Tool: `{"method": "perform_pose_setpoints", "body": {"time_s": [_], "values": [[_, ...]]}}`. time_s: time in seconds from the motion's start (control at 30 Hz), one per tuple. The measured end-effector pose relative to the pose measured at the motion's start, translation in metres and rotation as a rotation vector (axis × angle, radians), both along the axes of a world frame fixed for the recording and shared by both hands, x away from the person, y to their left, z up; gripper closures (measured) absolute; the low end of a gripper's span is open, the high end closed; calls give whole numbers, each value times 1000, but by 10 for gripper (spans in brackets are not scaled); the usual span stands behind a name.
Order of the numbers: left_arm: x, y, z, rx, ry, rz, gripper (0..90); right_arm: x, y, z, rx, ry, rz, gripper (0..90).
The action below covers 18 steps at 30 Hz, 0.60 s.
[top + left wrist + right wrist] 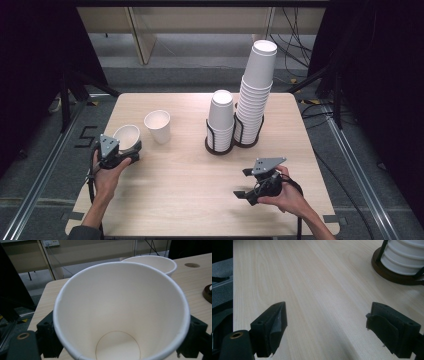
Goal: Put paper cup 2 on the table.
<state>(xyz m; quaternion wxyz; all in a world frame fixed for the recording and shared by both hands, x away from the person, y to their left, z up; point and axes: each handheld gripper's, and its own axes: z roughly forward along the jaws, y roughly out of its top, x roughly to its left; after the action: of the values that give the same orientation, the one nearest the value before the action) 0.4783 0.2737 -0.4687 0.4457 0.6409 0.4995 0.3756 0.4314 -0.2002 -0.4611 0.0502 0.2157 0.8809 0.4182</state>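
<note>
My left gripper (128, 149) is shut on a white paper cup (126, 137) at the table's left side, held tilted with its mouth toward the camera. In the left gripper view this cup (120, 315) sits between the black fingers (47, 335), and it is empty. A second white cup (157, 126) stands upright just to the right; its rim (155, 263) shows behind the held one. My right gripper (244, 183) hovers open over bare wood at the front right, and nothing lies between its fingertips (274, 322).
Two dark wire holders stand at the table's centre back: a short cup stack (220, 120) and a tall cup stack (256, 90). One holder's base (392, 275) lies ahead and right of my right gripper. The wooden table (190, 185) ends close to both hands.
</note>
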Motion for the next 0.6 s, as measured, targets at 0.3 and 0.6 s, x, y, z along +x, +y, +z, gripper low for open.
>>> {"method": "perform_pose_setpoints", "body": {"time_s": [0.3,0.6], "values": [[20,3,-5,4,25,30,143,-1,0,-1,-6,3,-12,161],[40,0,-8,19,46,59,139,-1,0,-2,-7,3,9,161]]}}
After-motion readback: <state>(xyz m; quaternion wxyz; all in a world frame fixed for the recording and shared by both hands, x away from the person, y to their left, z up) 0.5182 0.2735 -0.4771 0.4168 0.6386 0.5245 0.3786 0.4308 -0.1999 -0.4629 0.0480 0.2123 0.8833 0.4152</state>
